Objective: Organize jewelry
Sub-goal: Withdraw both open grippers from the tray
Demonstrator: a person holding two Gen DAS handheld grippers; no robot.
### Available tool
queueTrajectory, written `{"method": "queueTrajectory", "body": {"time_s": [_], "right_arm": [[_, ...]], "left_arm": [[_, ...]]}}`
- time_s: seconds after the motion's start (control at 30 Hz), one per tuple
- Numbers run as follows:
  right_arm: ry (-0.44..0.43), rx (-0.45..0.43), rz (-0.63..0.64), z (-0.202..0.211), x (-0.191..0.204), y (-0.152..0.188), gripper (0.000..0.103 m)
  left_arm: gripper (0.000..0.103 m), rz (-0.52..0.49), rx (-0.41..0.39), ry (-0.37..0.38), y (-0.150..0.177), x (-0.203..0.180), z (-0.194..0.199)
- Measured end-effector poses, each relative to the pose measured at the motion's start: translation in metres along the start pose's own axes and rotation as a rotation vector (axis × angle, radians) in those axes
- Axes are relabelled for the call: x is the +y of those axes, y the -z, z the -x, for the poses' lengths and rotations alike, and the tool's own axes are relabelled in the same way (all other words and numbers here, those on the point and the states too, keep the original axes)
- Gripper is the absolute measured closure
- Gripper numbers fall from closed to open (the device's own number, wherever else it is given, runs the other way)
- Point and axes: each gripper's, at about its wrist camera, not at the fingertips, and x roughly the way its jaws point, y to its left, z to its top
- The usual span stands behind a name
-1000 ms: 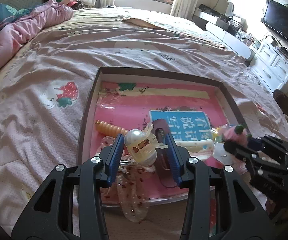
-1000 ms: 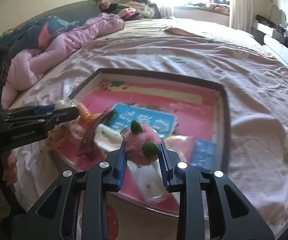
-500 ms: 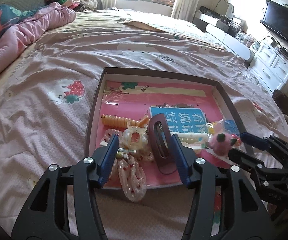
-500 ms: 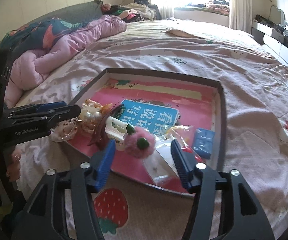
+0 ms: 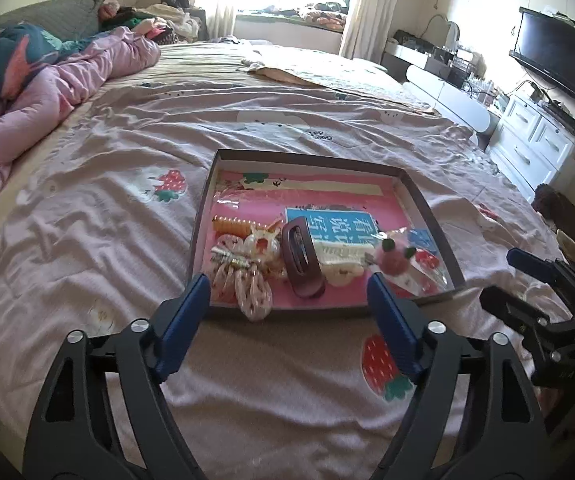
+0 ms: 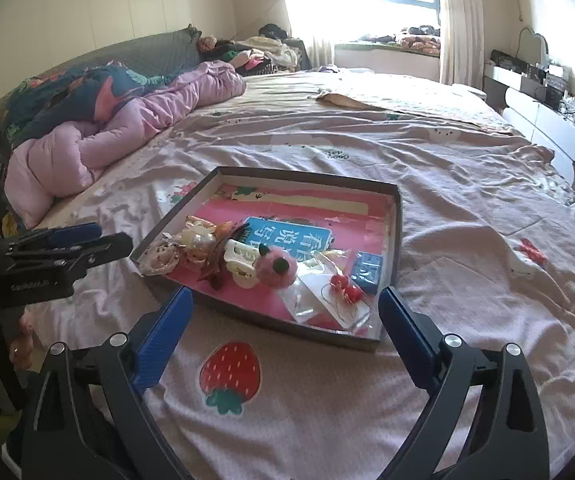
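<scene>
Jewelry and hair pieces lie together in a shallow cardboard box lid (image 5: 419, 196) that rests on the bed (image 5: 127, 240), on a pink sheet with printed strawberries. Most of the pieces are gathered along the near edge of the lid, and the far half of its pink floor is almost bare.

At the near left corner lies a clear bow-shaped scrunchie with red dots (image 5: 249, 288), and its lower loop hangs over the near edge onto the sheet. Just behind it sits a pearl hair clip (image 5: 261, 244), touching an orange spiral hair tie (image 5: 233, 225) that lies near the left wall. In the middle of the near edge a dark brown hair clip (image 5: 301, 264) lies flat, and a white claw clip (image 5: 337, 262) is just beside it on the right. A pink fluffy ball with green dots (image 6: 277, 266) touches the white clip. Toward the near right corner there is a clear plastic bag with red bead earrings (image 6: 341, 286), and a small blue card (image 6: 367, 270) lies next to it by the right wall.

The left gripper (image 5: 289, 316) hovers above the sheet, just before the near edge of the lid. Its jaws are opening, and nothing is between them. The right gripper (image 6: 285, 314) hangs before the near right part of the lid; its jaws are also opening, already very wide, and they hold nothing. In each wrist view the other gripper shows at the side, apart from the lid.
</scene>
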Motion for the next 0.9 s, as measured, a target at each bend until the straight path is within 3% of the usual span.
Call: {"method": "queueTrajectory", "body": {"time_s": [0.3,0.9], "right_arm": [[0.018,-0.019,-0.021,0.031,0.001,0.017,0.007],[0.016,-0.006,-0.032,0.049,0.013,0.041,0.007]], "left_arm": [[0.012,0.001,-0.007,-0.007,0.03,-0.009,0.026],[0.012,0.021,-0.029,-0.016,0.047,-0.015,0.046]]}}
